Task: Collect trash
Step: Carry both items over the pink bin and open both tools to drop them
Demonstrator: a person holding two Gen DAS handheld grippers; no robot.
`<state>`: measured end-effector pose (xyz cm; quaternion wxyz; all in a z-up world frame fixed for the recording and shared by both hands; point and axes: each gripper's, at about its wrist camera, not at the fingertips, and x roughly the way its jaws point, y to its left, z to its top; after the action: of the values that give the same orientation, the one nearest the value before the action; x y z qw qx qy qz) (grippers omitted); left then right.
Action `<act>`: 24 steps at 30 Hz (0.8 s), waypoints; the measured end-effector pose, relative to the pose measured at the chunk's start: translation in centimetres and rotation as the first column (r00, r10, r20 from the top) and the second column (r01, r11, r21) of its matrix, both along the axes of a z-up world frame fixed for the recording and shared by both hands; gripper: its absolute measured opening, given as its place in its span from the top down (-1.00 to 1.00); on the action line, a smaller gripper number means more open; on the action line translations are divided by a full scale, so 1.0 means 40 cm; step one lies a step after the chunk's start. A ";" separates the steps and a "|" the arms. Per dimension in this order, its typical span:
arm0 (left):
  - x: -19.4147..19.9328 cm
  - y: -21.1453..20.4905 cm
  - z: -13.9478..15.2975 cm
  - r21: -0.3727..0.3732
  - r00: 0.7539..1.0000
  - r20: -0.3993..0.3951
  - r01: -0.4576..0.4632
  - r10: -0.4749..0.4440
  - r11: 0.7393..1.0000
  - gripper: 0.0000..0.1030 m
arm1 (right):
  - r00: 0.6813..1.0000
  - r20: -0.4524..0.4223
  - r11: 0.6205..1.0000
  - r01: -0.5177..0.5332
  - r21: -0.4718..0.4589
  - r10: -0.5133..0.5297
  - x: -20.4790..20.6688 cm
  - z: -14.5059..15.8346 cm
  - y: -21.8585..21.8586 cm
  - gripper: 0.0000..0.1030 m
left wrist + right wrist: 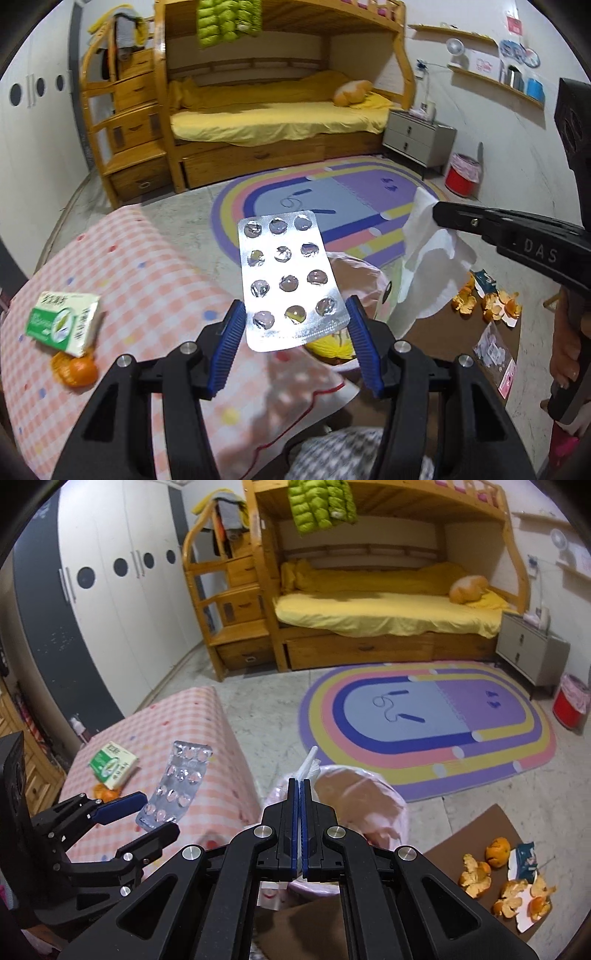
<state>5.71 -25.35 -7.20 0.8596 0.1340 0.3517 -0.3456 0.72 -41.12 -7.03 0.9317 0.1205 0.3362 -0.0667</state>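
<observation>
A silver blister pack (pixel 290 273) with emptied pockets stands up between the blue pads of my left gripper (pixel 295 325), which is shut on its lower end. From the right wrist view the same blister pack (pixel 177 786) hangs in the left gripper (pixel 157 814) over the edge of the pink checked table. My right gripper (pixel 300 786) is shut on a white tissue (pixel 308 766), whose tip sticks out past the pads. The tissue (pixel 432 258) droops from the right gripper (pixel 439 214). A pink-lined trash bag (pixel 384 827) lies open just below both grippers.
A green and white box (pixel 64 323) and an orange peel (pixel 75 369) lie on the pink checked table (pixel 147 266). More orange peels (pixel 509 882) and a snack wrapper (pixel 524 856) sit on a brown board at the right. A red bin (pixel 570 705) stands past the rug.
</observation>
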 end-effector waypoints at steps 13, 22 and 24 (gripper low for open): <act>0.107 -0.200 -0.098 0.047 0.995 -0.029 0.100 -0.098 0.994 -0.09 | 0.993 -0.092 0.996 0.076 0.054 -0.070 0.112 -0.128 -0.136 0.90; 0.137 -0.122 -0.061 0.027 1.000 -0.009 0.030 -0.029 0.999 -0.44 | 0.991 -0.088 0.987 0.110 0.115 -0.100 0.110 -0.143 -0.164 -0.01; 0.133 -0.080 -0.042 0.017 1.000 -0.001 -0.006 0.006 1.000 -0.44 | 0.993 -0.066 0.986 0.104 0.134 -0.096 0.085 -0.122 -0.156 -0.01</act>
<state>11.05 -28.57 -8.90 0.8593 0.1399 0.3553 -0.3402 4.12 -47.34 -11.89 0.9064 0.1988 0.3608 -0.0935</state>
